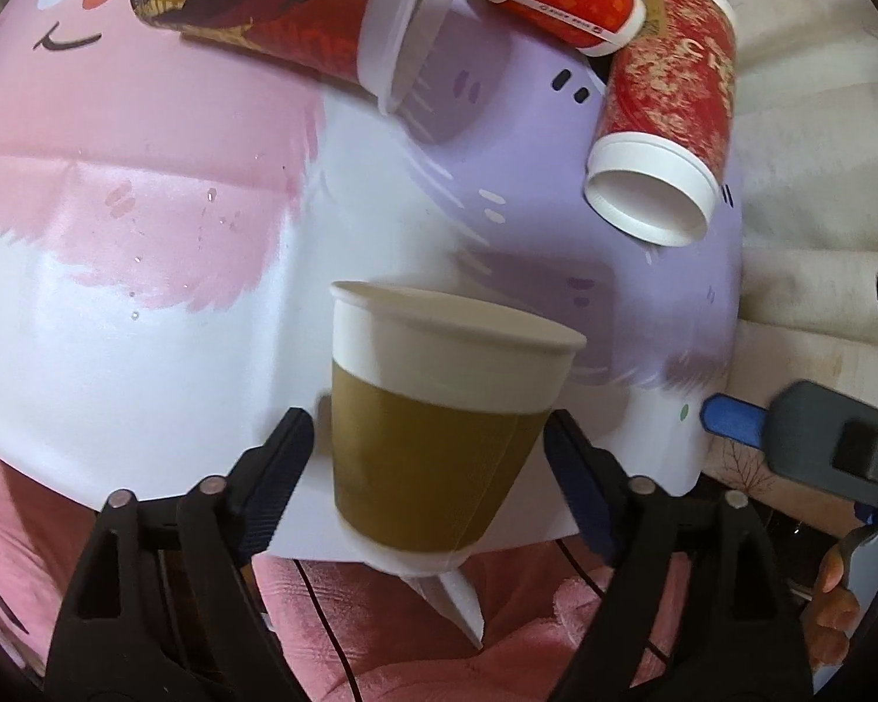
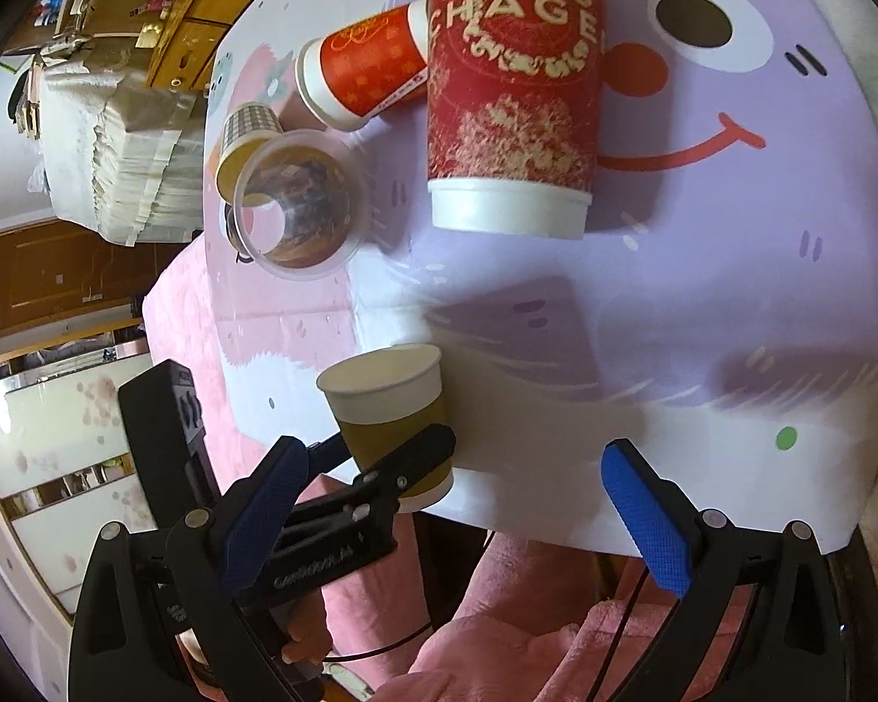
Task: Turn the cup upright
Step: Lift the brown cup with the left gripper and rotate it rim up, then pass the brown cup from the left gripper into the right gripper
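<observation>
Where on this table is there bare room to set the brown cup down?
Bare tabletop lies left of the brown cup, and more below the tall red cup. The far end is crowded: clear cup, orange cup, checked cup.

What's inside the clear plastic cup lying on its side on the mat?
Seen through its open mouth, the clear plastic cup holds nothing loose; its dark printed wall shows from the inside, and the mat through its clear base. The checkered cup behind is partly covered.
</observation>
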A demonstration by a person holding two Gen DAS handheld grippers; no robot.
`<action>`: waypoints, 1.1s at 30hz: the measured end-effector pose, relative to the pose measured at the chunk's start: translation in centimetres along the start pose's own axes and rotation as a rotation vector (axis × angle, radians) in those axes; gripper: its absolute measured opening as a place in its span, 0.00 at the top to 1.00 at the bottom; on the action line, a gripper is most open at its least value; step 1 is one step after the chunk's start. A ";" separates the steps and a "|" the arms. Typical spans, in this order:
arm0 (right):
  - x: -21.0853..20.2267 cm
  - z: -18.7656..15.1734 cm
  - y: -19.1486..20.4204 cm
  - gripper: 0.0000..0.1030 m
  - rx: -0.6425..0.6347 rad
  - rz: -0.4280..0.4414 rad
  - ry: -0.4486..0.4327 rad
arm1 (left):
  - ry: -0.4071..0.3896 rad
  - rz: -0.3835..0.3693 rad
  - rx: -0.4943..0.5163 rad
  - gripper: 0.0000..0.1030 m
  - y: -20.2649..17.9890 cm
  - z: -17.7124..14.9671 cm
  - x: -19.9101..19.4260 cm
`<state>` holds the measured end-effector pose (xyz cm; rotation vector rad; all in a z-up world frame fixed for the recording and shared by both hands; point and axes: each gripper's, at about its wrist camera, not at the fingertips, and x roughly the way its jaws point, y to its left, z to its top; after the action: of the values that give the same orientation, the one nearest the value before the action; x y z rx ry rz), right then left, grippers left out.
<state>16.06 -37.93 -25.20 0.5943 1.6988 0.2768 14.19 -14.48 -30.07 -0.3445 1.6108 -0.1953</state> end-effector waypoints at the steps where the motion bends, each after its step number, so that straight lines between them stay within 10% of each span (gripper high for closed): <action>1: 0.3 0.0 0.2 0.01 0.006 0.001 0.005 | 0.001 0.003 0.011 0.23 -0.2 -0.1 -0.3; 25: 6.9 -1.7 5.2 0.02 0.132 -0.241 -0.145 | -0.272 0.141 0.191 0.22 6.2 -1.2 -11.7; 33: 9.5 -1.7 7.6 0.23 0.126 -0.381 -0.219 | -0.280 0.131 0.287 0.22 8.6 0.3 -13.9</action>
<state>15.11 -26.31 -29.13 0.3660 1.5850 -0.1636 14.16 -1.69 -19.85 -0.0410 1.3013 -0.2626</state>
